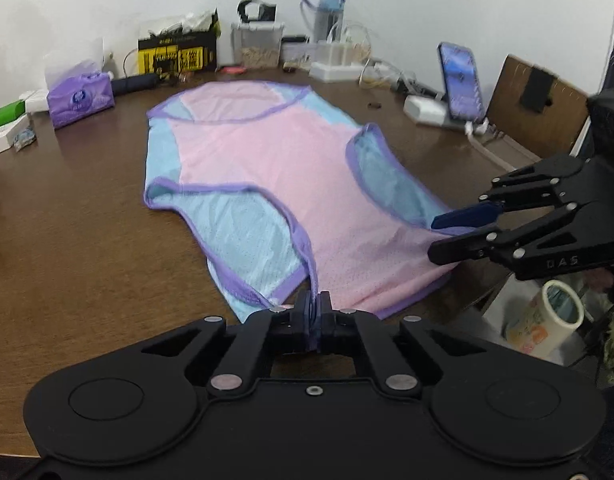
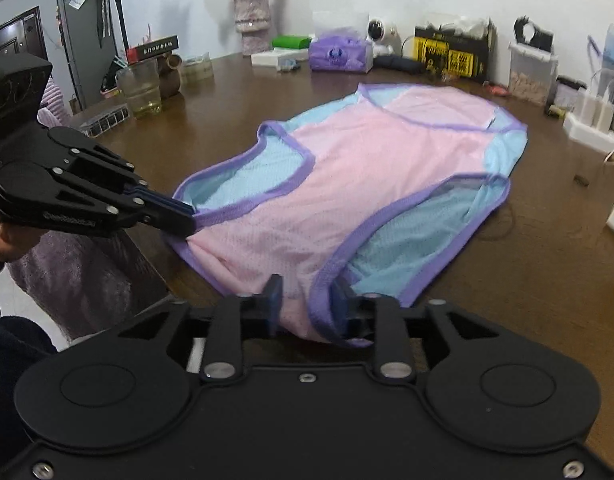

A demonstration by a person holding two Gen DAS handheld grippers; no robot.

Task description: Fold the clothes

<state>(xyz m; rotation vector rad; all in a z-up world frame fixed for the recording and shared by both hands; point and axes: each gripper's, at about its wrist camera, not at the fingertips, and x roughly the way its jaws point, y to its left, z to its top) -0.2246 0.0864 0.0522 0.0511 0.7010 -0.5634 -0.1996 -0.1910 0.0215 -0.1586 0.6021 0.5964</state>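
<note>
Pinching near hem of vest [image 1: 275, 168] with left gripper [image 1: 314, 320], fingers clamped tight; we are straddling other corner with right gripper [image 2: 307, 304], fingers apart. Vest spread flat on tabletop [image 1: 75, 216], likely for lifting hem evenly.

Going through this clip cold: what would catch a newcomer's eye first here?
The pink and blue mesh vest with purple trim, spread flat across the middle of the brown table. Next, the two black tools at its near edge: the left tool shut on the hem, the right tool open around a fold of it. Clutter lines the far wall.
</note>
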